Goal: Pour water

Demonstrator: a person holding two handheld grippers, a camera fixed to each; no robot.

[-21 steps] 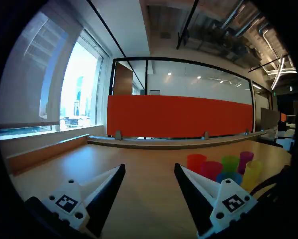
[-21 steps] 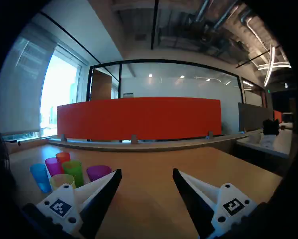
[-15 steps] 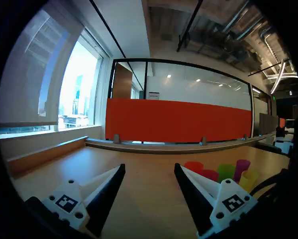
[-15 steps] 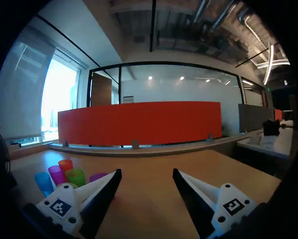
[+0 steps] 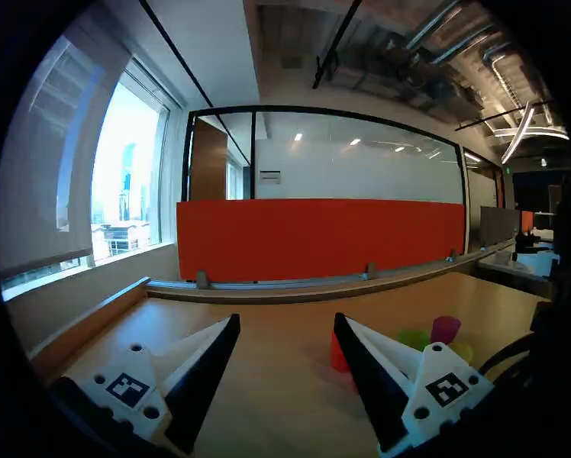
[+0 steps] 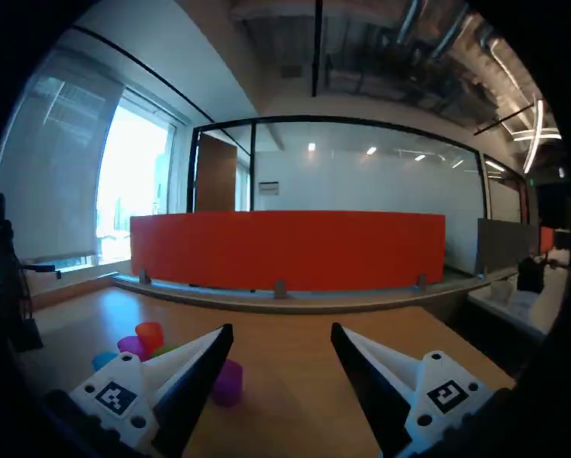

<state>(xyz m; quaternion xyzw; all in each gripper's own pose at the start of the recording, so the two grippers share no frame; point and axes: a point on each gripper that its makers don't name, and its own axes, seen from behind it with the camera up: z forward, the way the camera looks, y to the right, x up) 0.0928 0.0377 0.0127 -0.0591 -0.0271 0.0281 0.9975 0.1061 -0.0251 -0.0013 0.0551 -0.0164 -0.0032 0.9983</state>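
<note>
Several coloured plastic cups stand in a cluster on the wooden table (image 5: 285,343). In the left gripper view a red cup (image 5: 337,353), a green cup (image 5: 413,338), a magenta cup (image 5: 445,329) and a yellow cup (image 5: 462,350) peek out behind the right finger. My left gripper (image 5: 285,328) is open and holds nothing. In the right gripper view an orange cup (image 6: 150,336), a magenta cup (image 6: 133,347), a blue cup (image 6: 104,359) and a purple cup (image 6: 227,382) sit low at the left. My right gripper (image 6: 282,336) is open and empty, above the table to the right of the cups.
An orange partition (image 5: 320,238) runs along the table's far edge, with a glass wall behind. Bright windows (image 5: 121,195) line the left side above a wooden ledge (image 5: 87,324). Another desk with dark objects (image 6: 526,278) lies off to the right.
Both grippers have risen and tilted upward; the cups have slid lower in each view and are now partly hidden behind the fingers. Both stay open.
</note>
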